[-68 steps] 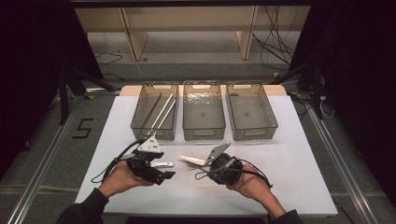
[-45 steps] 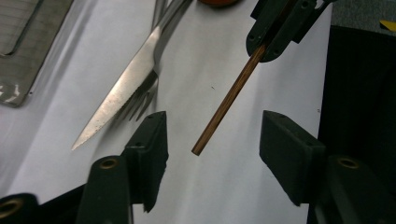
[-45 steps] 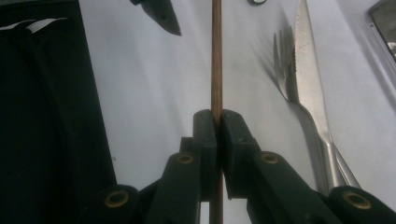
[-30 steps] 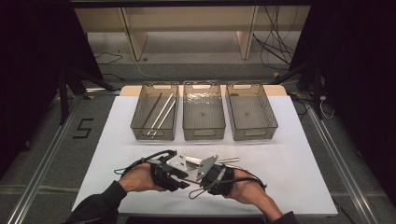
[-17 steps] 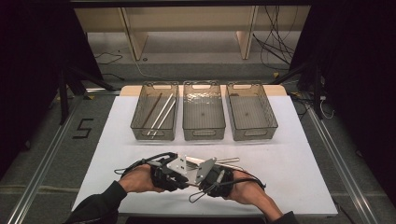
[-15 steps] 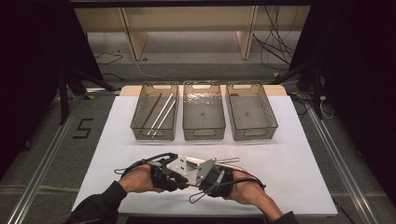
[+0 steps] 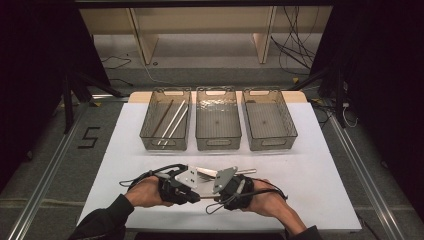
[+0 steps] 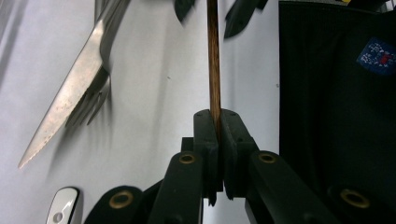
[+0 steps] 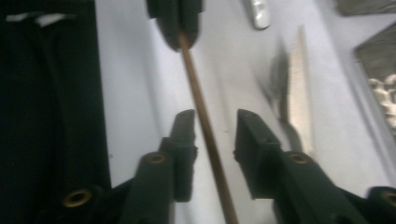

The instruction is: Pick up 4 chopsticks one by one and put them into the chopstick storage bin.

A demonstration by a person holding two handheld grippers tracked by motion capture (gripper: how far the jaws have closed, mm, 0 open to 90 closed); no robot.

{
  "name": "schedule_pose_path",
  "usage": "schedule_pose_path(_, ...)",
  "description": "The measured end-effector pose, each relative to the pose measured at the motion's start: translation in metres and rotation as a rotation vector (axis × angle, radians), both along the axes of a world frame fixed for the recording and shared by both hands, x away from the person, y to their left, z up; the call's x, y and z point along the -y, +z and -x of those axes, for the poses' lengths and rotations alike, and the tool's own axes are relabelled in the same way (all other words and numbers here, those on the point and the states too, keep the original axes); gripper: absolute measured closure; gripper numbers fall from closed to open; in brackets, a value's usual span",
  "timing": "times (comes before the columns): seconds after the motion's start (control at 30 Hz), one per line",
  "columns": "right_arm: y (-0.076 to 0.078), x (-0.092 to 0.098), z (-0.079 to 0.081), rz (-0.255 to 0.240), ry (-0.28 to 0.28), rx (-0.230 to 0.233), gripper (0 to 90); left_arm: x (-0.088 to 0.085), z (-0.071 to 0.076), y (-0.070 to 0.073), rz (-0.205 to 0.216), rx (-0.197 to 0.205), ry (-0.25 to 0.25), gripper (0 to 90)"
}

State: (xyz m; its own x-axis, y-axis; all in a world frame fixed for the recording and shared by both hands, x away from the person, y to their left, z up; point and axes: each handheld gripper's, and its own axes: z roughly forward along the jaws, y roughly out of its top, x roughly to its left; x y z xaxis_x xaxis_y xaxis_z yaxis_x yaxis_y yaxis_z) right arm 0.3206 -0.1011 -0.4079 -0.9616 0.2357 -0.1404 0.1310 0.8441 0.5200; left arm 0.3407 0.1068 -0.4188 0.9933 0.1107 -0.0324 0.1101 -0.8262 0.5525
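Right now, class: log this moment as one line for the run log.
left gripper: shut on stick | right gripper: jaws just opening, stick between, pads clear | knife, fork: on table | phase: handover to left

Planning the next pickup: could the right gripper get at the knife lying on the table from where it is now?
Probably yes: the right gripper, jaws just opened around the brown stick, has the knife close beside it on bare table.

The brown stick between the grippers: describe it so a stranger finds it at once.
On the white table, look at its near edge, in front of the three bins. The brown stick spans between the two grippers, clamped by the left gripper. Unlike the knife beside it, it is thin, round and wooden.
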Motion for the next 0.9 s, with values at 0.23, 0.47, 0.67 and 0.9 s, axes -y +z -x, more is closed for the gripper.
schedule_pose_path(0.23, 0.012, 0.020, -0.009, -0.097, -0.120, -0.012, 46.9, -0.013, -0.007, 0.006, 0.023, 0.002, 0.077, 85.6)
schedule_pose_path(0.47, 0.017, 0.032, -0.011, -0.160, -0.221, 0.005, 39.3, -0.030, -0.019, 0.010, 0.056, -0.004, 0.196, 85.6)
schedule_pose_path(0.67, 0.014, 0.039, -0.011, -0.176, -0.283, -0.010, 35.7, -0.040, -0.025, 0.016, 0.097, 0.000, 0.288, 85.6)
schedule_pose_path(0.9, 0.009, 0.052, -0.011, -0.189, -0.345, -0.039, 32.8, -0.051, -0.030, 0.024, 0.131, 0.010, 0.386, 85.6)
